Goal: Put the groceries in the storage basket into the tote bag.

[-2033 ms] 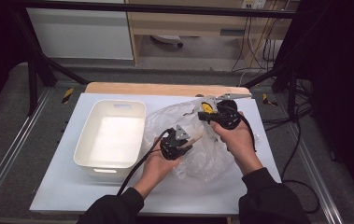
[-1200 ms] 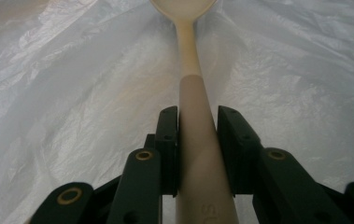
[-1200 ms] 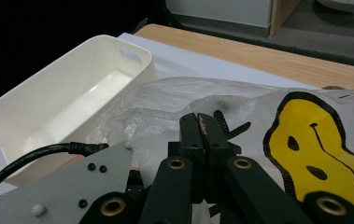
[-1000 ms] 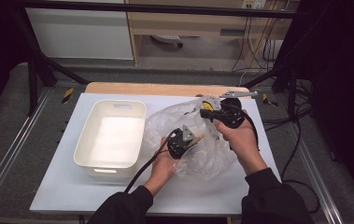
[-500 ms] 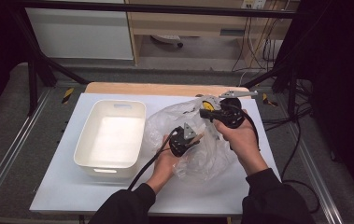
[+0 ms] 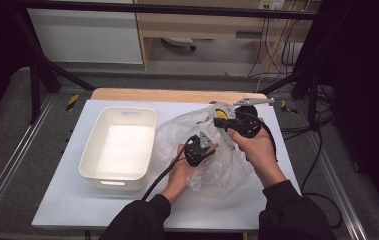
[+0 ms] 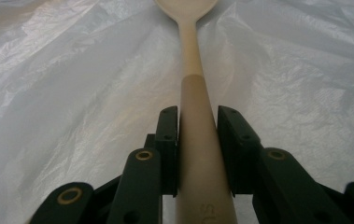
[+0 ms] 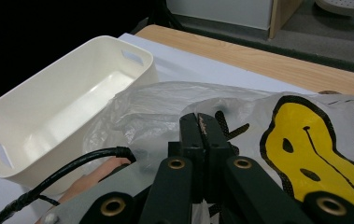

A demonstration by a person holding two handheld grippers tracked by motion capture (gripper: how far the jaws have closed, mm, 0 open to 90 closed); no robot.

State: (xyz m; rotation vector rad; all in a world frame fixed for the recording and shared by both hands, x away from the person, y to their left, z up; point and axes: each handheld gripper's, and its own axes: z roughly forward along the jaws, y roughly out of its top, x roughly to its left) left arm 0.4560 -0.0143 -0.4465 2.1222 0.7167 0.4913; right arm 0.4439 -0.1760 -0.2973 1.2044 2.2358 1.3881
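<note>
L hand-held gripper pinches the wooden spoon by its handle, long axis straight ahead, bowl already inside the plastic bag on the tabletop, w/ R hand-held gripper pressed together on the bag's far-right edge.

Not much readable here, honestly. In the right gripper view the plastic bag has a big yellow smiley face printed on it, with black eyes and a curved mouth, and beside it at the right edge there are black capital letters: I can make out "DA", with what looks like an "E" on the line below, cut off by the frame. In the left gripper view the spoon handle has faint embossed letters near the bottom edge, something like "SU", too cropped to be sure. Nothing legible in the high view.
</note>
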